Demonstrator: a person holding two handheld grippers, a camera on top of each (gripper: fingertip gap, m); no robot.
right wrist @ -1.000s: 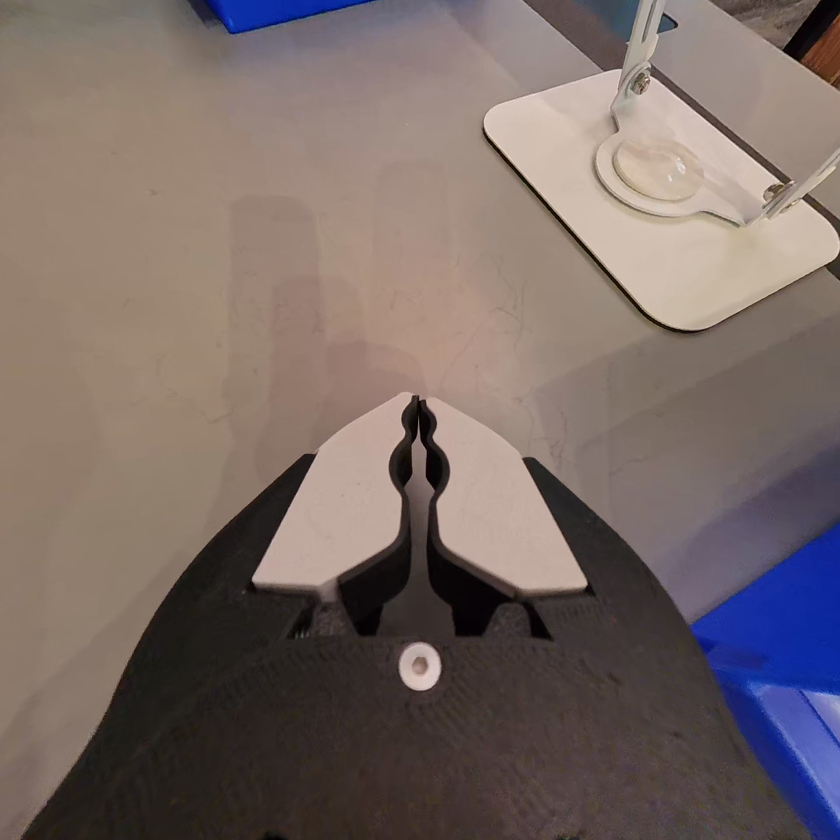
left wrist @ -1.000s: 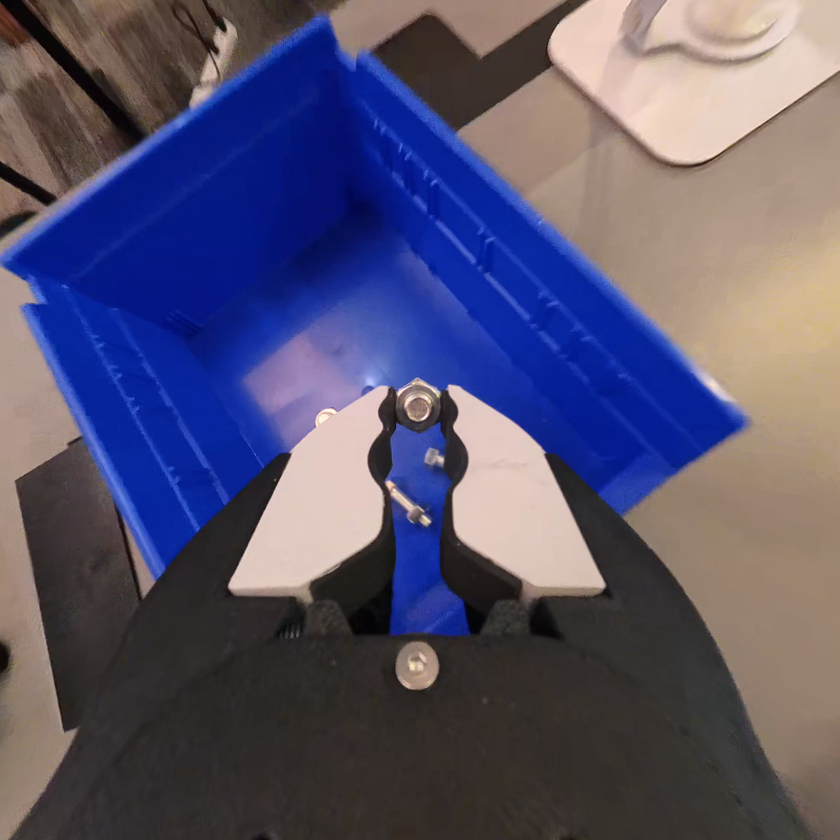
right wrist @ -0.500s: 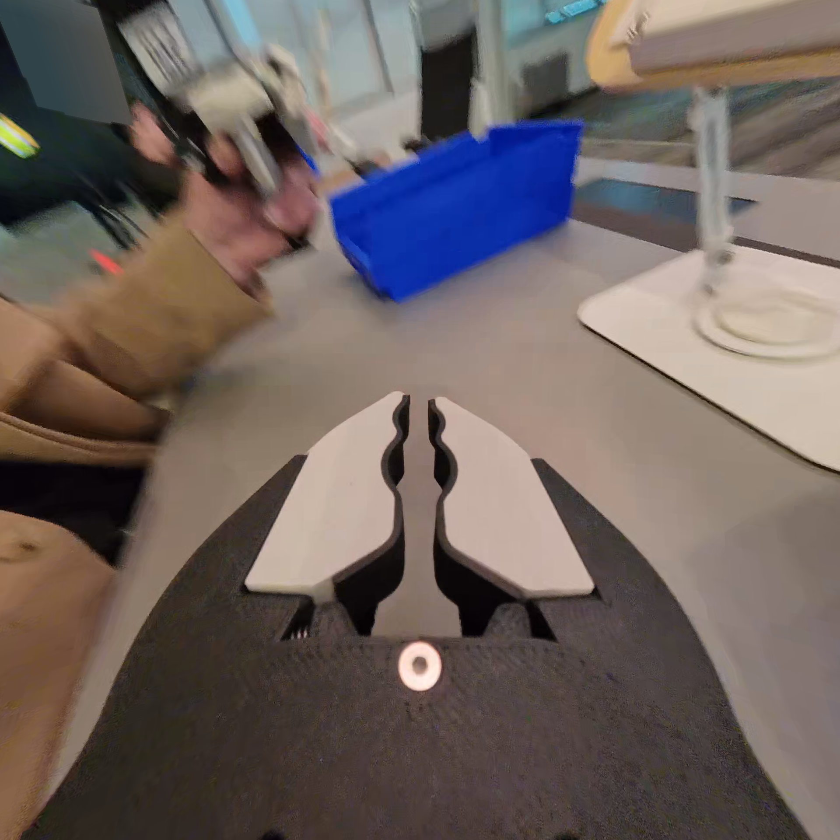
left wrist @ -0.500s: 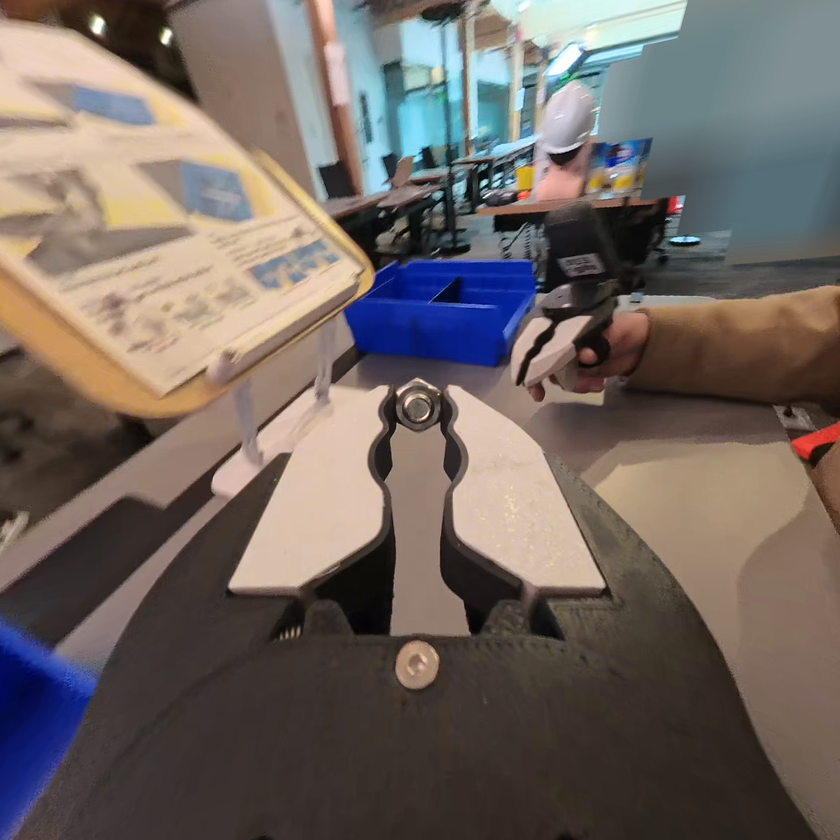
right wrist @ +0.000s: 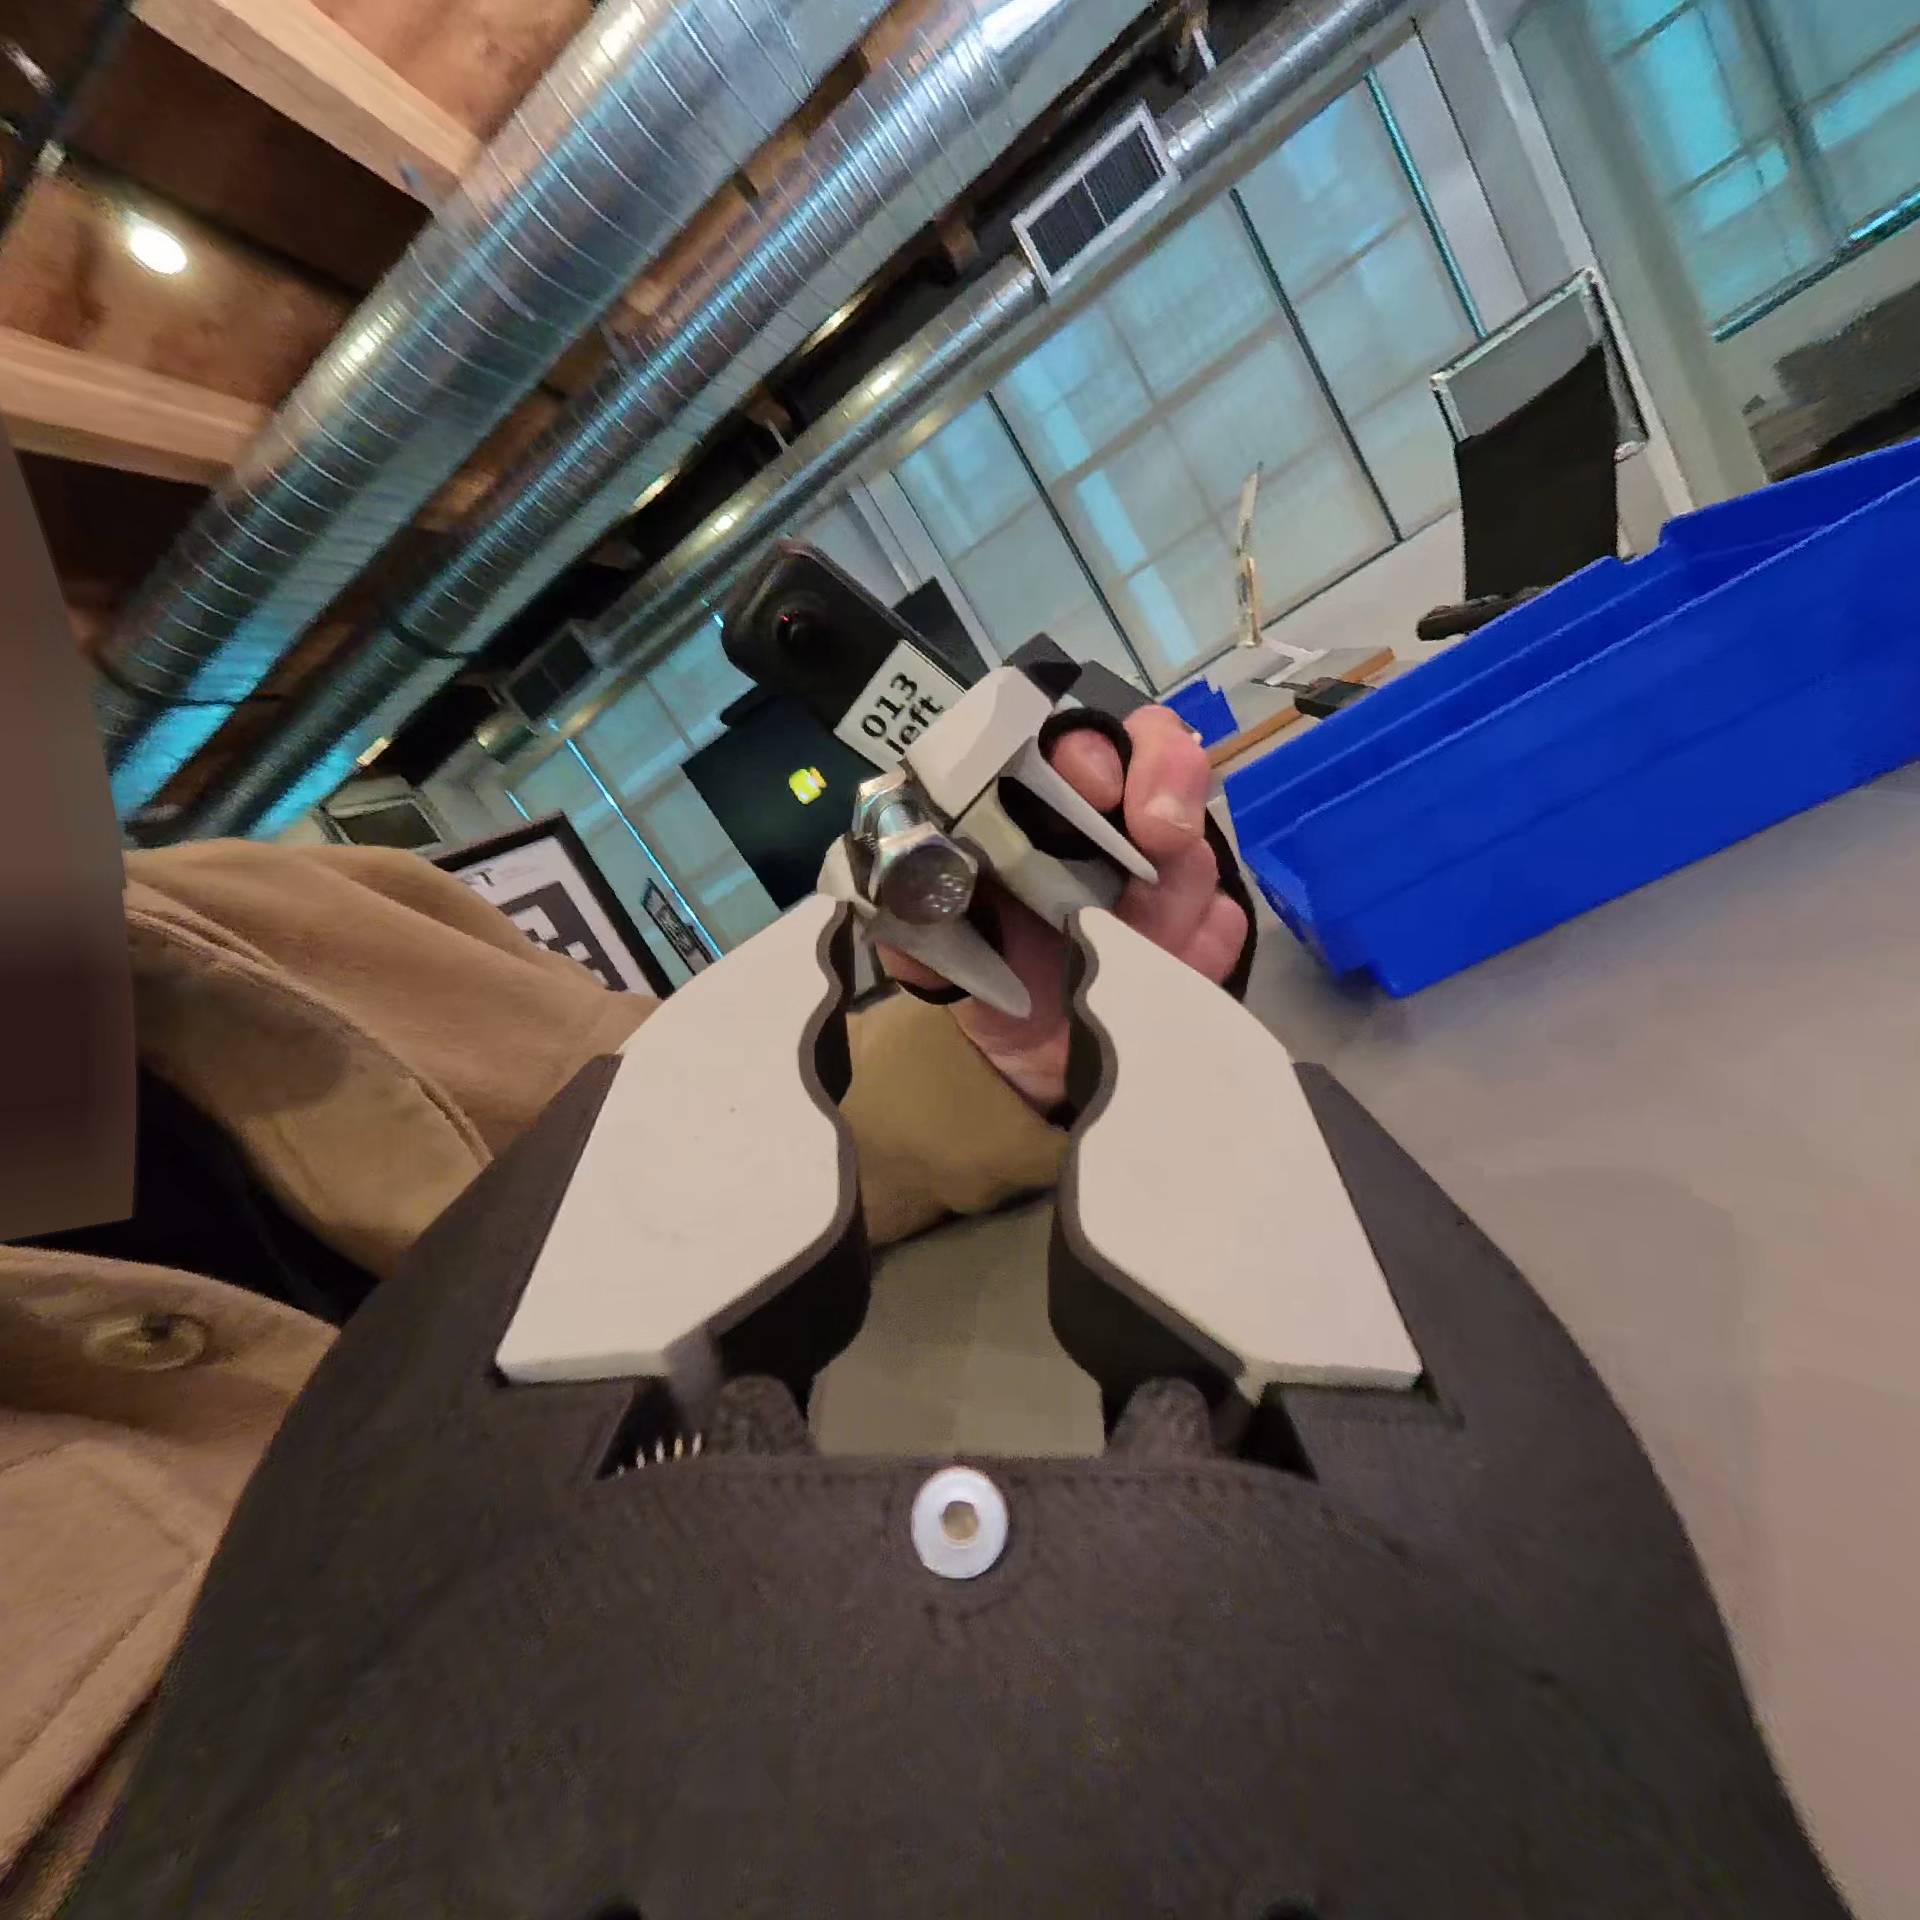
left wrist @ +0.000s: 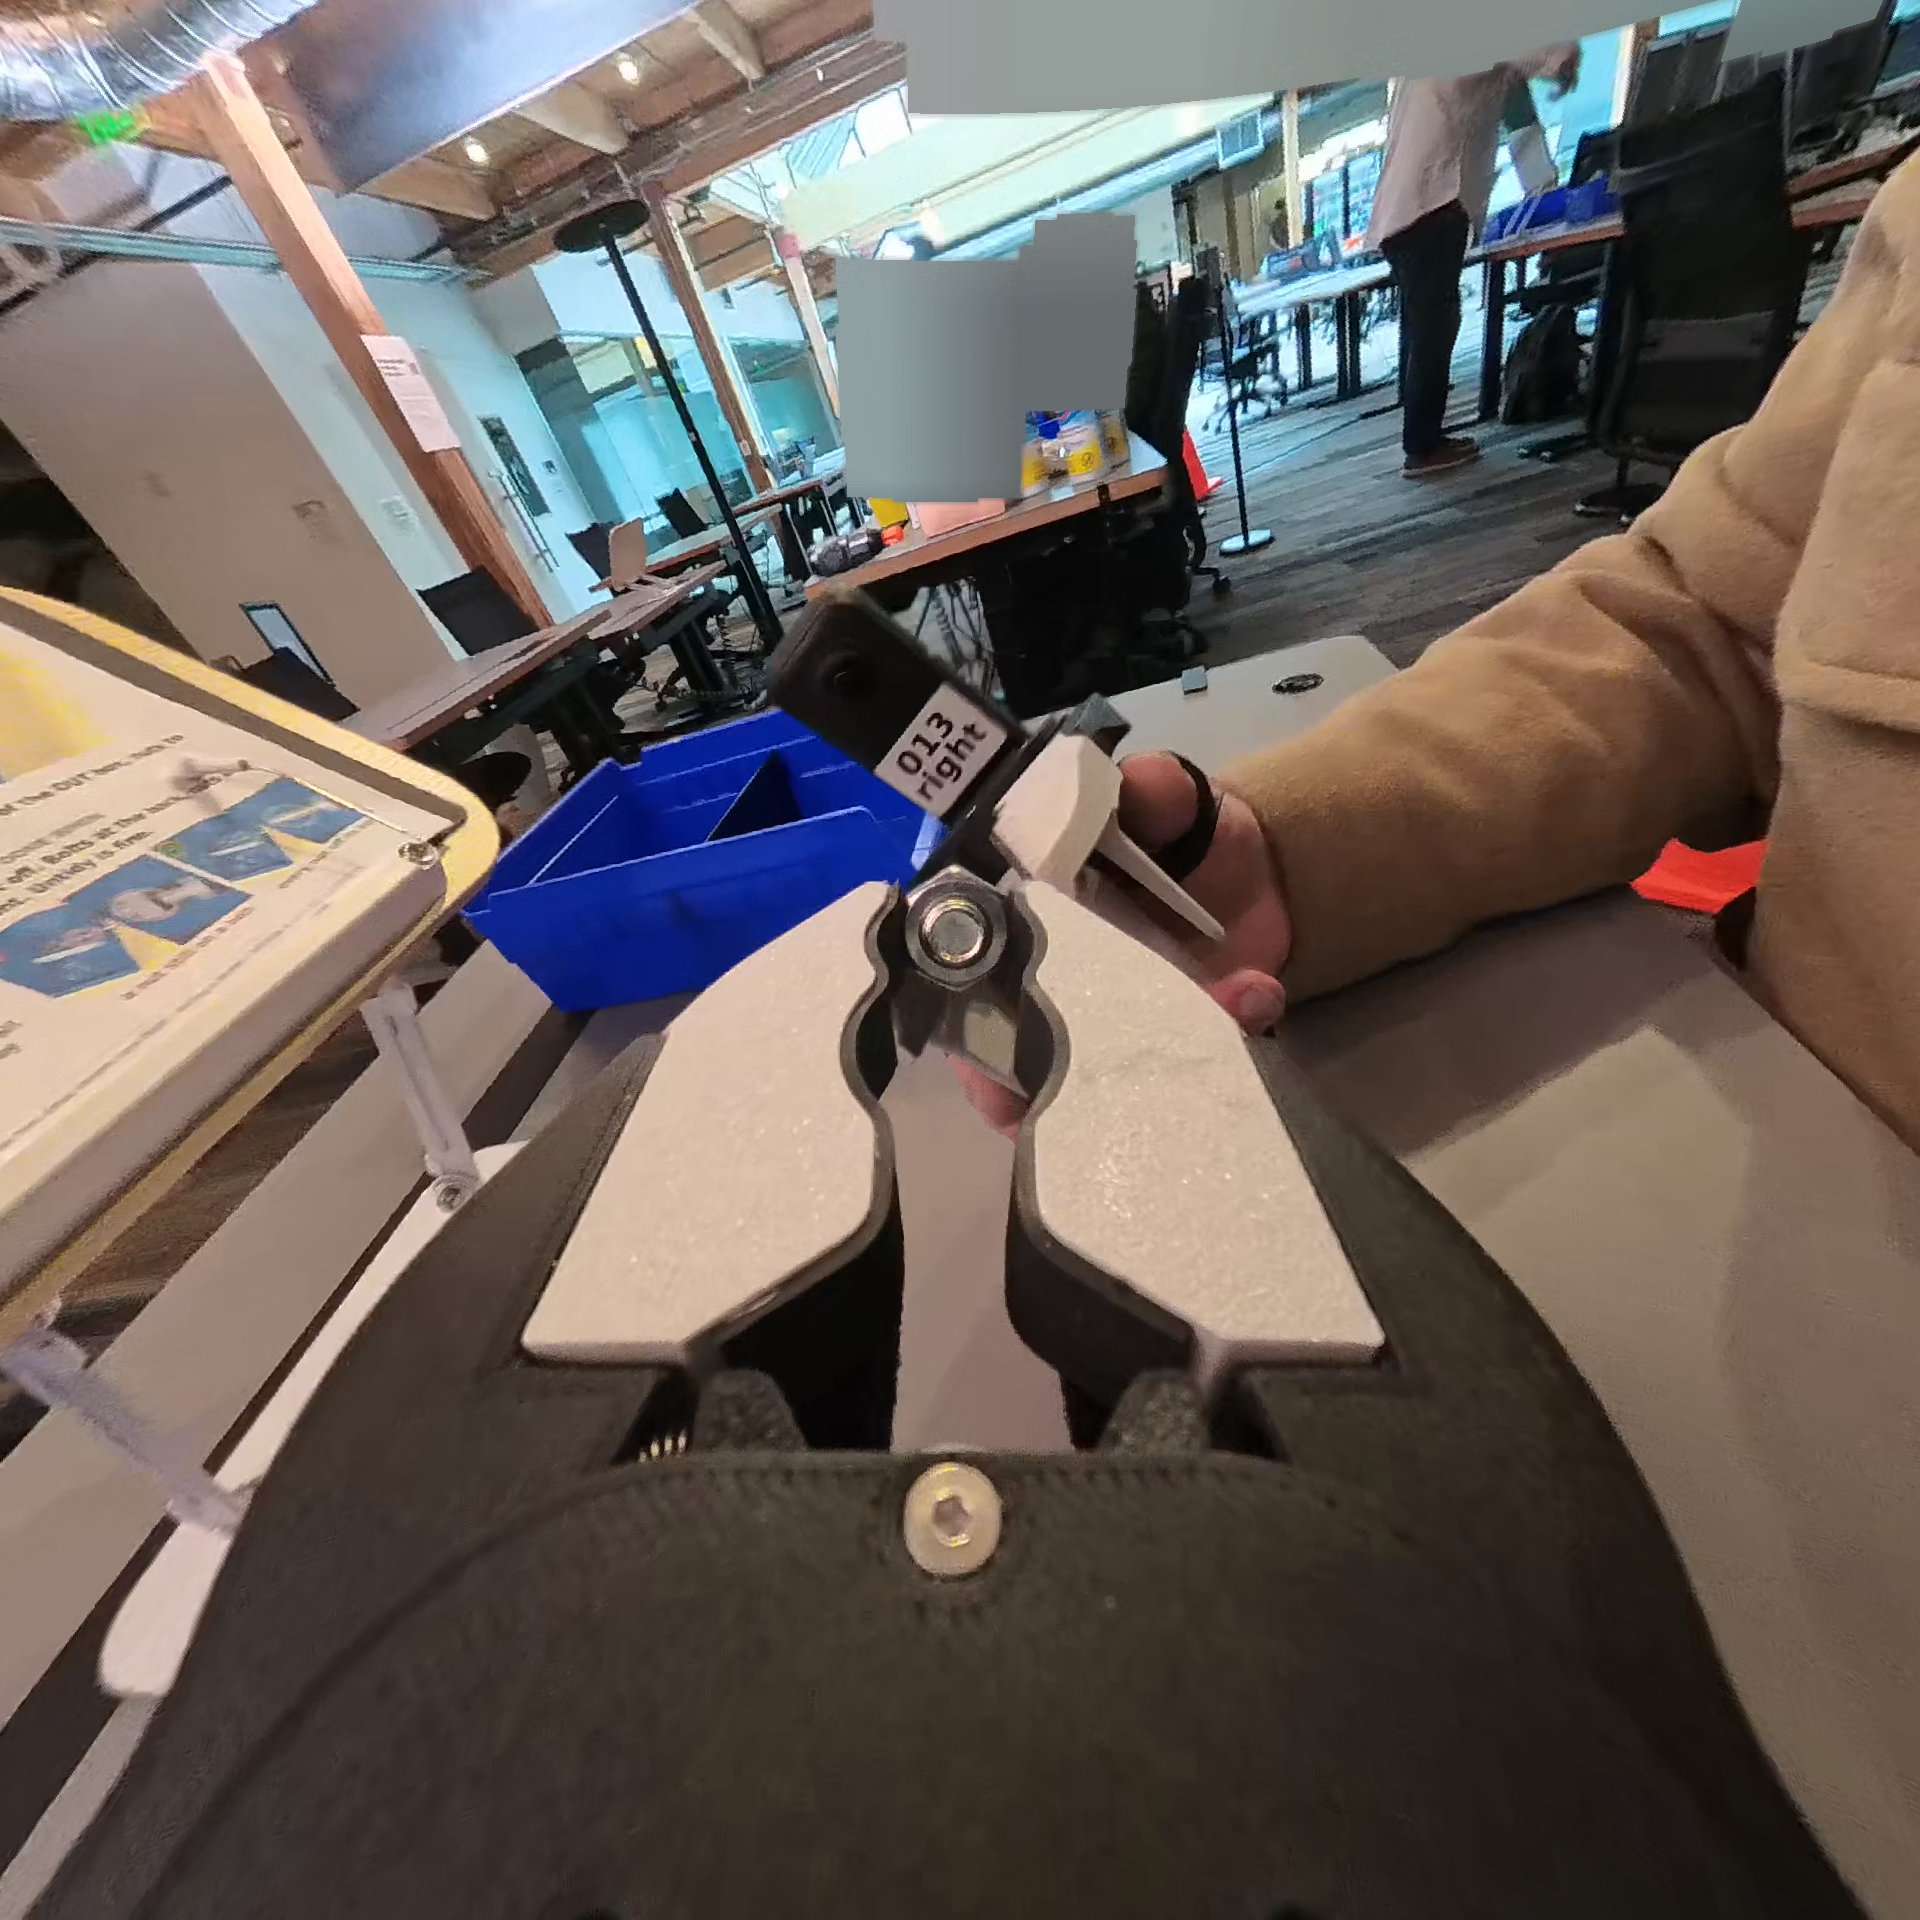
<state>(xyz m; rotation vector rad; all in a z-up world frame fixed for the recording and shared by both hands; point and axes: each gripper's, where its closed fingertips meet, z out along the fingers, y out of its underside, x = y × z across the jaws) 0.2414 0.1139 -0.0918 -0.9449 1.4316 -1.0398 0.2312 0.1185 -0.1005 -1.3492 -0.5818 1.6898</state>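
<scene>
My left gripper [left wrist: 954,914] is shut on a silver hex bolt [left wrist: 954,932] with a nut on it, held in the air at the fingertips. My right gripper [right wrist: 956,920] is open, its tips on either side of the bolt's head [right wrist: 928,883] without closing on it. The two grippers face each other tip to tip above the grey table [left wrist: 1558,1195]. In the left wrist view, the right gripper's white fingers [left wrist: 1060,821] show just behind the bolt, held by a hand in a tan sleeve [left wrist: 1558,790].
A divided blue bin [left wrist: 717,873] stands on the table's far side. Another blue bin [right wrist: 1558,748] stands to the right in the right wrist view. A printed board on a white stand [left wrist: 208,935] rises at the left. Office desks and chairs lie beyond. The tips of both grippers are at nearly the same place.
My left gripper has lifted the bolt out of a blue bin and swung toward the right gripper. My right gripper has risen from the table, opened, and closed in on the bolt.
</scene>
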